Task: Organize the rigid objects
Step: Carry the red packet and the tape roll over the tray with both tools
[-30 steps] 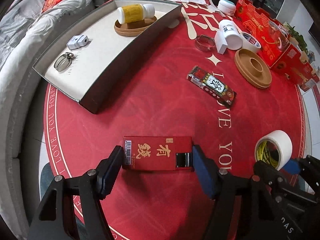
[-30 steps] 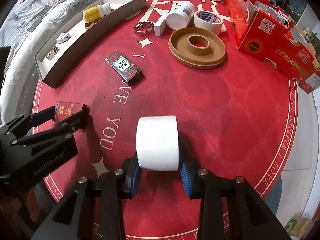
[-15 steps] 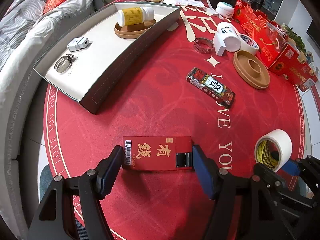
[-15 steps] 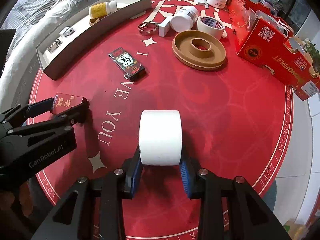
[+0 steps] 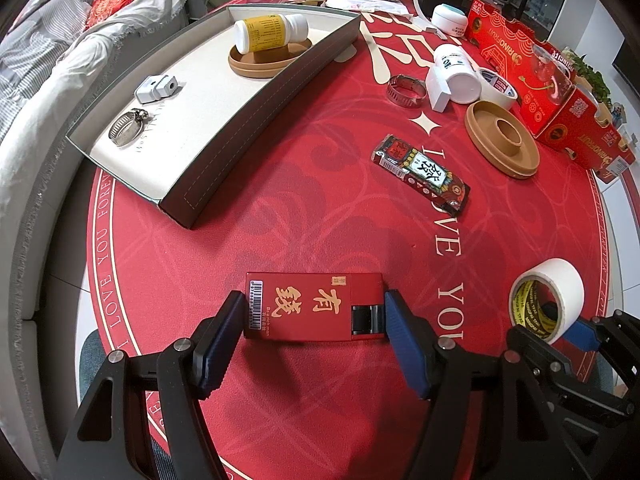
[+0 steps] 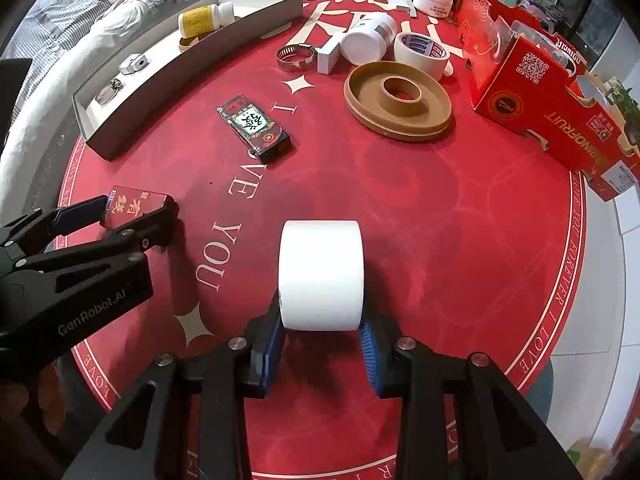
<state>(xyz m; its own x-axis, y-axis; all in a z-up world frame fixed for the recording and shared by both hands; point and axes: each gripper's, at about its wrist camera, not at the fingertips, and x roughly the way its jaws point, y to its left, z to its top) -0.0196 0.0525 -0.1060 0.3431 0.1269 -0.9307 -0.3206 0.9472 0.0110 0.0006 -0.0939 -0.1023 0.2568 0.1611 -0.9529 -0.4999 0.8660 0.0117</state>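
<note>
**Carry Both Held Items to the Tray**

Keep the left gripper [image 5: 312,320] level; its fingers clamp the red box [image 5: 310,306] by its short ends, box just off the counter [image 5: 320,208]. The right gripper [image 6: 322,334] pinches the white tape roll [image 6: 322,274] by its flat sides. Clear the tray [image 5: 256,128] wall before lowering.

Two tape rolls [image 5: 560,292] [image 5: 498,90], two clamps [image 5: 127,128] [image 5: 406,90] (metal).

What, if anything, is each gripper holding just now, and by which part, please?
The left gripper clamps the red box by its two short ends. The right gripper grips the white tape roll across its flat side faces.
</note>
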